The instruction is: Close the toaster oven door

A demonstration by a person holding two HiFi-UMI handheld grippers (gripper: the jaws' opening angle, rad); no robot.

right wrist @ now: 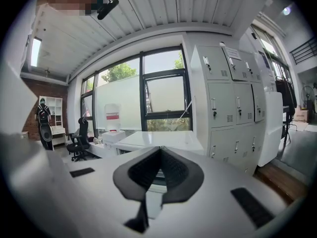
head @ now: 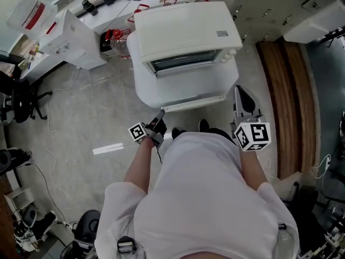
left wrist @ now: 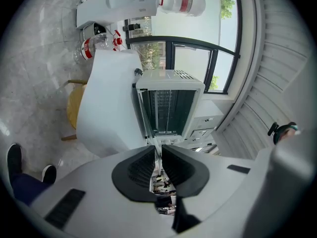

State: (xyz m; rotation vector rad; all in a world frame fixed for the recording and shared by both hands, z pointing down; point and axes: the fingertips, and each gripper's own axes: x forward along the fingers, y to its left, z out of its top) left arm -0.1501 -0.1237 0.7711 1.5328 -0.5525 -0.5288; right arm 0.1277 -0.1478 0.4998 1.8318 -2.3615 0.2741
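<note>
Because the person's white-shirted torso (head: 205, 198) fills the near half of the head view, both forearms are half covered. On the left, bare marbled grey floor (head: 81, 117) lies open beside the round white tabletop (head: 144, 88). The left hand-held gripper (left wrist: 157, 151) holds its ribbed black pads (left wrist: 141, 168) a narrow slit apart. A thin white edge runs to their tips from the boxy white metal toaster oven (head: 183, 31), contact hard to judge. Centre, that oven stands on the tabletop, its door (head: 194, 88) lowered towards the person. At right, the right hand-held gripper (right wrist: 159, 150) is closed on nothing, beside the tabletop's rim.
</note>
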